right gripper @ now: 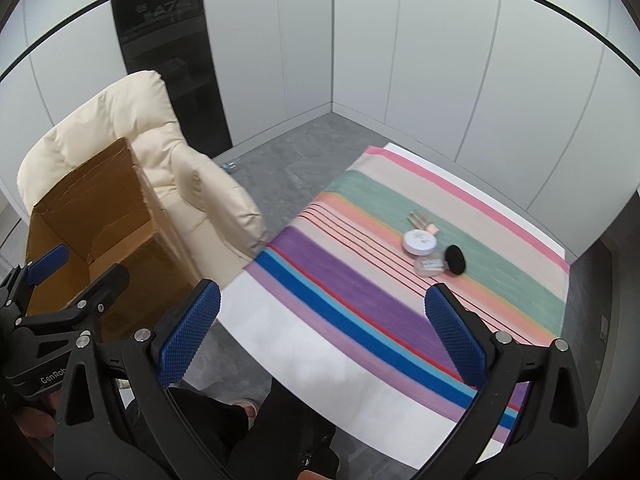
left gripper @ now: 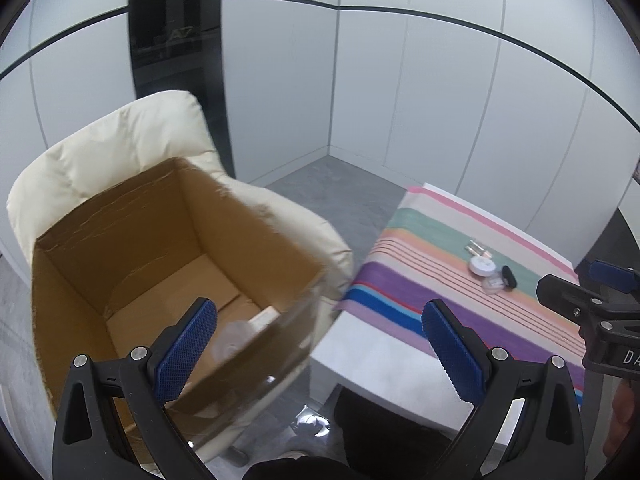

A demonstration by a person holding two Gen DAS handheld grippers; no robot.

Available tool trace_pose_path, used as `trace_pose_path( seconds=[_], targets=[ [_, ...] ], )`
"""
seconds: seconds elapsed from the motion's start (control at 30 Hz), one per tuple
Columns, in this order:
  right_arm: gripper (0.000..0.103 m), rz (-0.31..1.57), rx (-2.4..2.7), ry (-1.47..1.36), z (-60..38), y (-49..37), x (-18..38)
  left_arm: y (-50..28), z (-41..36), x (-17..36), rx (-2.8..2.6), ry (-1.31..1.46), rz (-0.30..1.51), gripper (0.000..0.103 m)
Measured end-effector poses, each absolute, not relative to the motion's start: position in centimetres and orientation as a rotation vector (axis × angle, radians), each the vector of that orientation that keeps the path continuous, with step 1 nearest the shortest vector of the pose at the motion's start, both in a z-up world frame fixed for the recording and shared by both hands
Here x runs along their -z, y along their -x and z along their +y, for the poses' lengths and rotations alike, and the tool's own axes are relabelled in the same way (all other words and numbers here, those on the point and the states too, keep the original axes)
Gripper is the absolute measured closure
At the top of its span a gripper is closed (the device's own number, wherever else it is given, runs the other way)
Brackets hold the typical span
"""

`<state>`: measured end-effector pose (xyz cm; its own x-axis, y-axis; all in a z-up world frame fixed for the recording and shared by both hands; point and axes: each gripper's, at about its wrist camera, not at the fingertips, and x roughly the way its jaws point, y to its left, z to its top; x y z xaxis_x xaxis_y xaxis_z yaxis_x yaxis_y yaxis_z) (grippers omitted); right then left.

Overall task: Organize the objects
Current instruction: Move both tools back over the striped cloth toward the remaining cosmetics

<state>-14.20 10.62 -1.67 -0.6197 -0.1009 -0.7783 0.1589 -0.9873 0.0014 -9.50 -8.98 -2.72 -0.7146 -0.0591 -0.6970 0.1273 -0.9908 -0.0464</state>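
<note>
An open cardboard box (left gripper: 132, 240) (right gripper: 96, 216) rests on a cream armchair (left gripper: 108, 148) (right gripper: 132, 128). Inside it lie a clear round item (left gripper: 236, 334) and a pale box (left gripper: 266, 316). On the striped cloth (right gripper: 360, 280) (left gripper: 460, 280) sit a white round jar (right gripper: 419, 241) (left gripper: 482, 266), a clear jar (right gripper: 432, 264) (left gripper: 494, 283), a black oval puff (right gripper: 456, 259) (left gripper: 509, 276) and small tubes (right gripper: 424, 220) (left gripper: 478, 248). My left gripper (left gripper: 320, 344) hangs open over the box's near right corner. My right gripper (right gripper: 324, 330) stands open above the cloth's near side, short of the items.
The table (right gripper: 280, 344) has a white front strip beyond the cloth. Grey floor (right gripper: 288, 176) lies between chair and table. White wall panels and a dark glass column (right gripper: 168, 40) stand behind. A person's dark-clothed legs (right gripper: 288, 432) are below the grippers.
</note>
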Motion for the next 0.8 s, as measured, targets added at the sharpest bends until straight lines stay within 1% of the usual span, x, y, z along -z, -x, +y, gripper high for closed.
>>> trace_pose_path(
  seconds=[0.8],
  targets=[
    [0.0, -0.024, 2.859, -1.365, 21.5, 11.2, 1.6, 11.2, 0.9, 3.6, 2.96, -1.257, 0.042, 0.0]
  ],
)
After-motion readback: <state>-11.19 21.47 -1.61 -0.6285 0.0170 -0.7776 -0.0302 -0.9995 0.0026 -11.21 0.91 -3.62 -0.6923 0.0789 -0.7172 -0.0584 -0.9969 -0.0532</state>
